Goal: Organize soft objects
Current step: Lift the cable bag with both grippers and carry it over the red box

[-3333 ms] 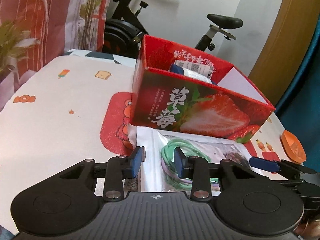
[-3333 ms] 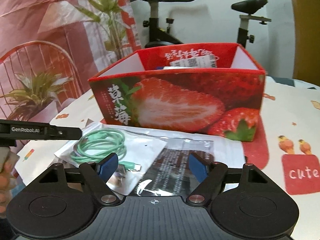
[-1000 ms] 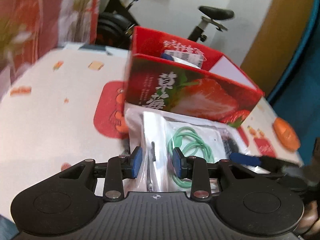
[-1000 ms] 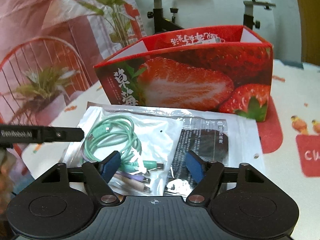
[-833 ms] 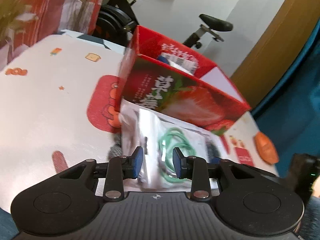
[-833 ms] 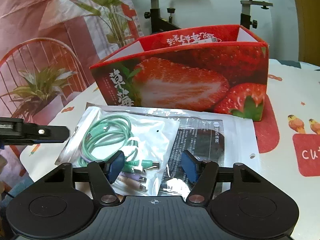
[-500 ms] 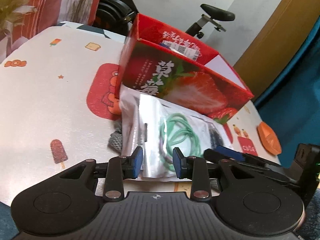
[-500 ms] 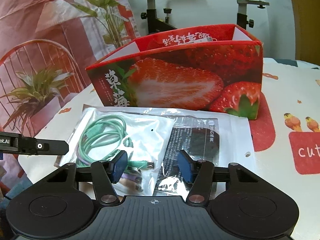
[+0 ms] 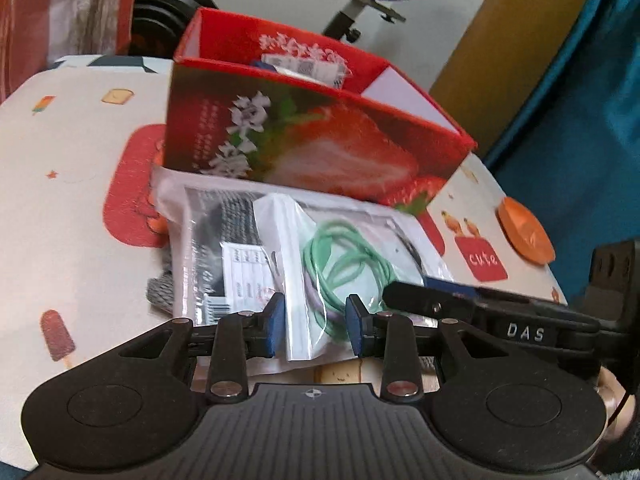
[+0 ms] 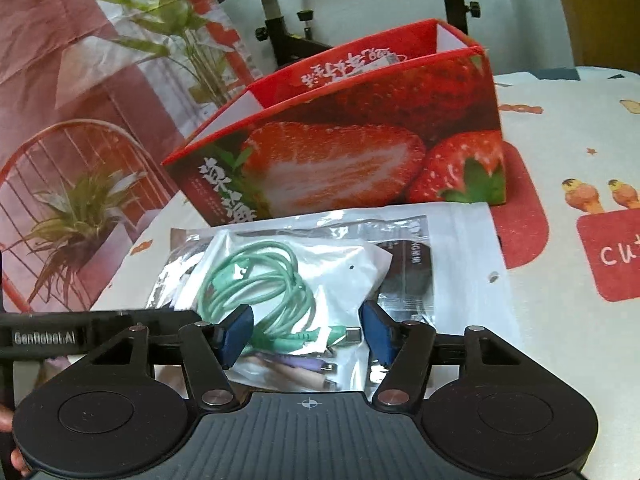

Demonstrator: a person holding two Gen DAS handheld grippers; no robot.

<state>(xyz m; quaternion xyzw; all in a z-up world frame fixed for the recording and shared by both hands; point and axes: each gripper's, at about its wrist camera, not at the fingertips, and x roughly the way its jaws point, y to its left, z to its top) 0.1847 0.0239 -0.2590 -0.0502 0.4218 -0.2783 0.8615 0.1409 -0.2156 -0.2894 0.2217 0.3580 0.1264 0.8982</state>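
Two hand-held grippers are noted at the near edge of a stack of plastic bags. The left gripper (image 9: 314,326) is part open, its blue pads set to either side of the near end of the clear cable bag (image 9: 320,276) without pressing it; no grasp is confirmed. The right gripper (image 10: 306,334) stands wider open, its jaws astride the plug end of the same bag (image 10: 288,300), and nothing is held by it either. Inside the bag a coiled green cable (image 10: 256,276) and purple plugs are seen. Under it lies a larger flat packet (image 10: 448,248) with dark printed contents, and a grey knitted item (image 9: 160,288) shows at that packet's left edge. Just beyond the stack stands the open strawberry box (image 9: 312,136), touching or nearly touching the far edge of the packet; a labelled item is already seen inside it. It is judged that the cable bag is about to be picked up for the box. A firm pinch is recommended on the bag's edge with film and cable caught together, since smooth film alone is likely to slip. The lower packet should be kept from being dragged along, and the bag lifted clear of the box's near wall before release.
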